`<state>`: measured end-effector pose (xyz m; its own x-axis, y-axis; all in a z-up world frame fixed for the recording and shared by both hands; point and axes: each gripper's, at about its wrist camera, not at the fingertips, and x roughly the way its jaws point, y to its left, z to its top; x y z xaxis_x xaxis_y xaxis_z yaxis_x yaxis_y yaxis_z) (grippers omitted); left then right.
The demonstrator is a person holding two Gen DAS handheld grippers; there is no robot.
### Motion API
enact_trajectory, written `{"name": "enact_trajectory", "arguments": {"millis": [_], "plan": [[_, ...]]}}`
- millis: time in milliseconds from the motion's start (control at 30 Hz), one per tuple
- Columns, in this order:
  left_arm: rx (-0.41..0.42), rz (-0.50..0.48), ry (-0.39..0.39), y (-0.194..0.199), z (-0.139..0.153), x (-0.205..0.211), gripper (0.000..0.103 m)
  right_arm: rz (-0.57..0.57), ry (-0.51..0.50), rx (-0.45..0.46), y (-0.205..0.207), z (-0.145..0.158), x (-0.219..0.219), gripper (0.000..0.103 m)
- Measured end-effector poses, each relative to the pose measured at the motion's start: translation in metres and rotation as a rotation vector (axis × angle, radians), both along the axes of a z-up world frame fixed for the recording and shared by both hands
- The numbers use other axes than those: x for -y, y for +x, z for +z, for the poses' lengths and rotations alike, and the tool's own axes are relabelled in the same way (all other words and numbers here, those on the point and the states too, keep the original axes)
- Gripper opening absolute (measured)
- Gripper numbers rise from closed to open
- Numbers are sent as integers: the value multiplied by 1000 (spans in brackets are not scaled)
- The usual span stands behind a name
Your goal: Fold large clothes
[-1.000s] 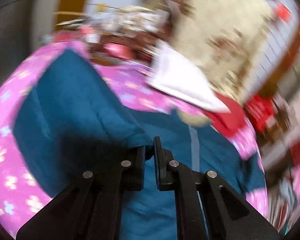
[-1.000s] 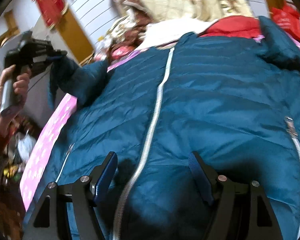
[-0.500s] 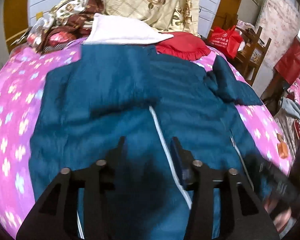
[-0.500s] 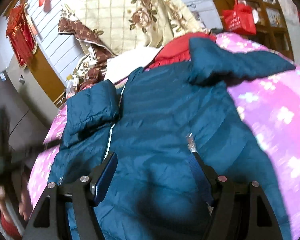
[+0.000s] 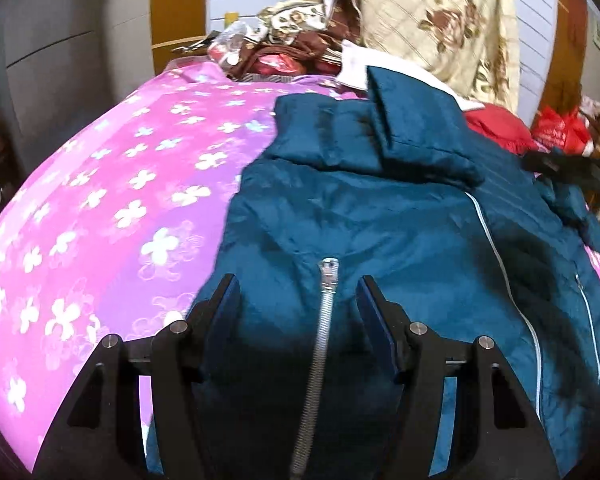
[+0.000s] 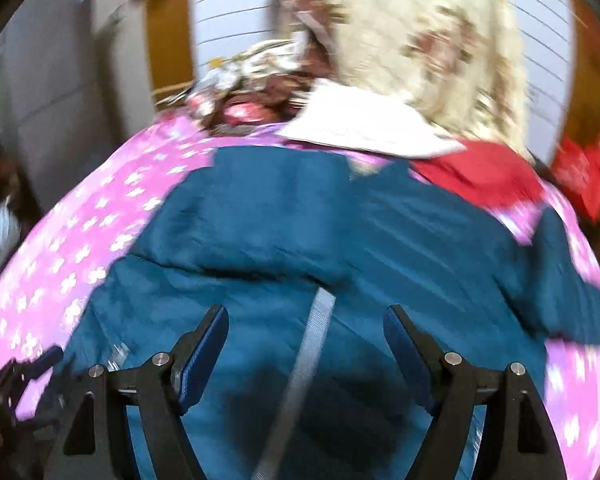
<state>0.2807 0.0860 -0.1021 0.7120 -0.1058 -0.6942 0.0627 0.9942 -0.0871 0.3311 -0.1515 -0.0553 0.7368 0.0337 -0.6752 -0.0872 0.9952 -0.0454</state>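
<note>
We see a teal quilted jacket (image 5: 380, 220) spread front-up across a pink flowered bedspread (image 5: 112, 200), its nearer sleeve (image 5: 412, 128) folded in over the chest. Our left gripper (image 5: 296, 292) hangs above the lower front of the jacket with its jaws opening; a silver pocket zipper (image 5: 324, 312) runs up the gap between them, but the pads press on nothing and the cloth lies loose below. The long front zipper (image 5: 500, 264) curves away to the right in the left wrist view. Our right gripper (image 6: 306, 322) is over the middle of the jacket, its jaws also opening and spread wide, with the pale zipper line passing between them and no fabric caught; that view is smeared with blur. Past the jacket's collar end lie a white cloth (image 6: 364, 124) and a red cloth (image 6: 476, 176), and behind them a cream floral quilt (image 5: 440, 20) is heaped against the wall. A red bag (image 5: 560, 128) sits at the far right beside the bed.
</note>
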Motion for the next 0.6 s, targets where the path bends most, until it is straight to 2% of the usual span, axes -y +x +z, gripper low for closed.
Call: {"name": "enact_trajectory", "arguments": {"millis": [100, 200, 300, 333, 367, 433, 500, 600], "plan": [[-26, -17, -34, 8, -5, -7, 61, 40, -21, -23, 46, -3, -55, 78], [-43, -35, -46, 11, -9, -8, 61, 23, -61, -44, 81, -15, -90, 78], [-54, -51, -55, 10, -10, -6, 61, -44, -206, -75, 116, -38, -114, 78], [-56, -57, -58, 10, -10, -7, 61, -66, -238, -80, 122, -43, -113, 72], [-56, -57, -62, 9, -10, -8, 61, -103, -269, -84, 126, -45, -109, 46], [-56, -50, -66, 8, -9, -10, 61, -133, -239, -122, 129, -43, -94, 25], [-61, -47, -75, 8, -10, -12, 61, -180, -180, -116, 124, -31, -66, 16], [-71, -43, -78, 8, -12, -12, 61, -257, -126, -80, 116, -11, -23, 12]]}}
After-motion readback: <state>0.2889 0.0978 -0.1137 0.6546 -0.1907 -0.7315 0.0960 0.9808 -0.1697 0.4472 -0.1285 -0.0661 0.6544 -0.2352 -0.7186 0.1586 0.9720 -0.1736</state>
